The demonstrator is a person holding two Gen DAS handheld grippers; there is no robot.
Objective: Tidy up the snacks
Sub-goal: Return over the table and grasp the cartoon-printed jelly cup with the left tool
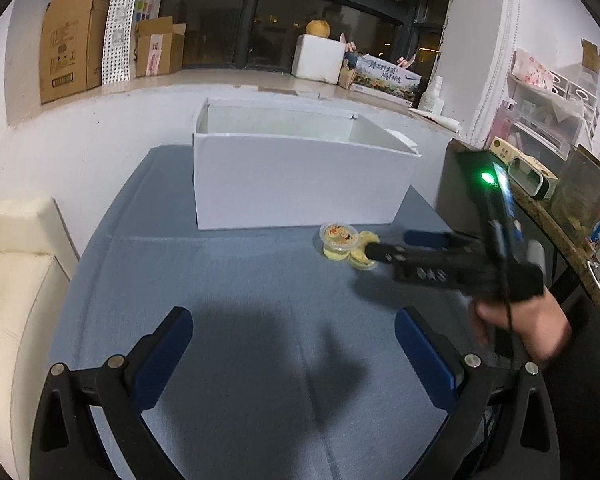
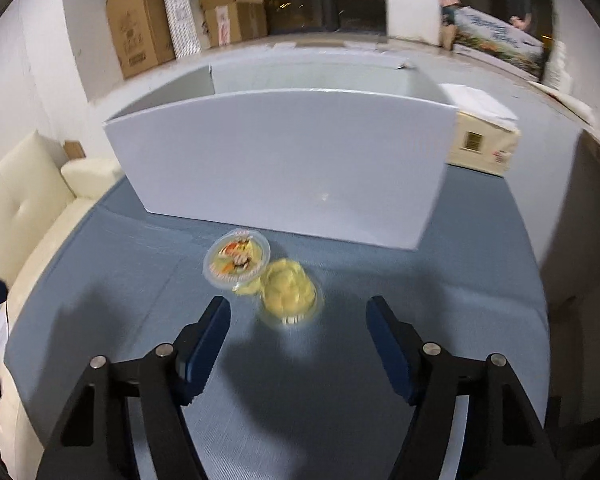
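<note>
Two small clear jelly cups lie on the blue tablecloth in front of a white open box (image 2: pixel 284 168). One cup (image 2: pixel 237 260) shows its printed lid; the other (image 2: pixel 290 292) lies lid down, yellow. My right gripper (image 2: pixel 298 320) is open, its fingers just short of the yellow cup and on either side of it. In the left wrist view the cups (image 1: pixel 340 238) lie at the right, the right gripper (image 1: pixel 392 246) beside them, and the white box (image 1: pixel 296 176) stands behind. My left gripper (image 1: pixel 294 328) is open and empty over bare cloth.
A cream sofa (image 1: pixel 8 264) borders the table's left side. A cluttered side shelf (image 1: pixel 548 200) stands at the right. A beige carton (image 2: pixel 480 144) sits to the right of the white box. Cardboard boxes (image 1: pixel 76 36) line the window sill behind.
</note>
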